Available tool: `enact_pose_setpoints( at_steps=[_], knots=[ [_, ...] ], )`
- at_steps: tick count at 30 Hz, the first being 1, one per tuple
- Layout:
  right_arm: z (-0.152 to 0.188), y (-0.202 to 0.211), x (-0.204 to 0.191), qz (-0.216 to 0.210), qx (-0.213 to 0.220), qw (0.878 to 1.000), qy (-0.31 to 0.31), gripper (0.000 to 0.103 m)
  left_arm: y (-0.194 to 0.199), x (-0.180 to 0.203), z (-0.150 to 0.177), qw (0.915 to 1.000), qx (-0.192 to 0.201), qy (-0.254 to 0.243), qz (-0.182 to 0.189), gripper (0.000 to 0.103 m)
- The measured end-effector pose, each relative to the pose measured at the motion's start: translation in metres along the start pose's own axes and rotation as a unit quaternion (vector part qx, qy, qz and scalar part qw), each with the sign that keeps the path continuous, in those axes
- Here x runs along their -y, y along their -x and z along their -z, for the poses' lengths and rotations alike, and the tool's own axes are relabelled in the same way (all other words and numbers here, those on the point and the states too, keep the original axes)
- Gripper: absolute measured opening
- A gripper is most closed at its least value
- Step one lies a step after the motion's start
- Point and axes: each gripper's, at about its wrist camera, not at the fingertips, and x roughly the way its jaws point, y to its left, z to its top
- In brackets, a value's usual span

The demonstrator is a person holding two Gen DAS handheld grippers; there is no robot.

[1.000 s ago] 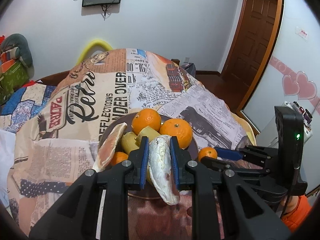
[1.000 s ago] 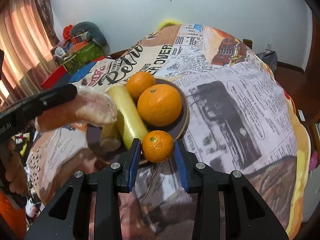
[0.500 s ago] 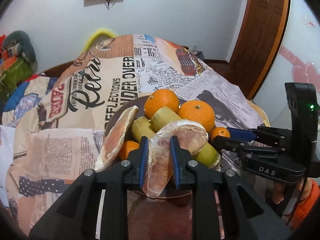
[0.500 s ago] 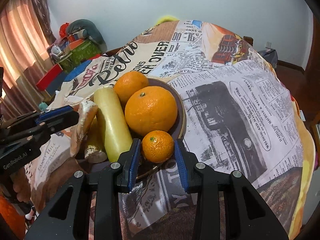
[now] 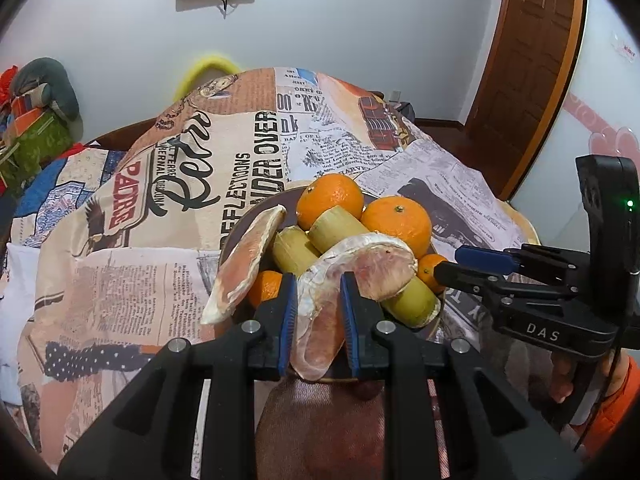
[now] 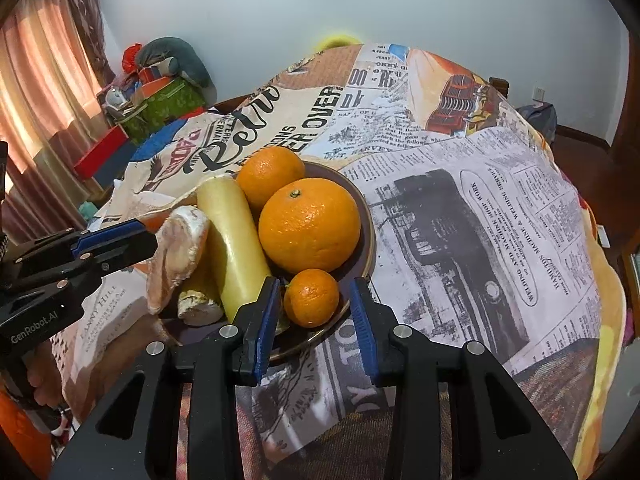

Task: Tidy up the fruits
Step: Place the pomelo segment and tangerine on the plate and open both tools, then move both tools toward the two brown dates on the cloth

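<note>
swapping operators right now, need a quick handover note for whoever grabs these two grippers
Left gripper: shut on a peeled pink pomelo segment, which lies over the pale yellow cane sticks in the round dark brown plate.
Right gripper: open, its fingers either side of the small orange mandarin at the plate's near rim; contact cannot be told.
Already in the plate: two large oranges, a second pomelo segment leaning on the left rim, another mandarin.
Left to do: release the pomelo segment, then draw both grippers back.
</note>
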Motion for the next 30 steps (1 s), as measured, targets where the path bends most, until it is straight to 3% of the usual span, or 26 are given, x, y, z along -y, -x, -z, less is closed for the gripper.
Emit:
enact_pose_setpoints(
  at_steps=[14,16,18,20,25,30],
  knots=[
    [0.008,0.055,-0.026,0.005,0.036,0.999,0.021,0.033,0.055,0.014,0.013,0.9997,0.023,-0.007,-0.004,0.022],
    [0.01,0.061,-0.03,0.006,0.039,0.999,0.025,0.035,0.064,0.015,0.018,0.9997,0.025,-0.005,-0.005,0.027],
    [0.014,0.067,-0.035,0.009,0.043,0.999,0.03,0.038,0.069,0.015,0.022,0.9996,0.026,-0.003,-0.008,0.039],
    [0.017,0.071,-0.039,0.011,0.046,0.998,0.034,0.043,0.077,0.015,0.028,0.9995,0.029,0.0,-0.011,0.045],
    [0.028,0.078,-0.05,0.019,0.052,0.998,0.044,0.054,0.09,0.013,0.042,0.9995,0.027,-0.002,-0.019,0.053],
    [0.039,0.076,-0.057,0.018,0.044,0.998,0.049,0.054,0.093,0.008,0.055,0.9996,0.018,0.008,-0.021,0.062]
  ],
)
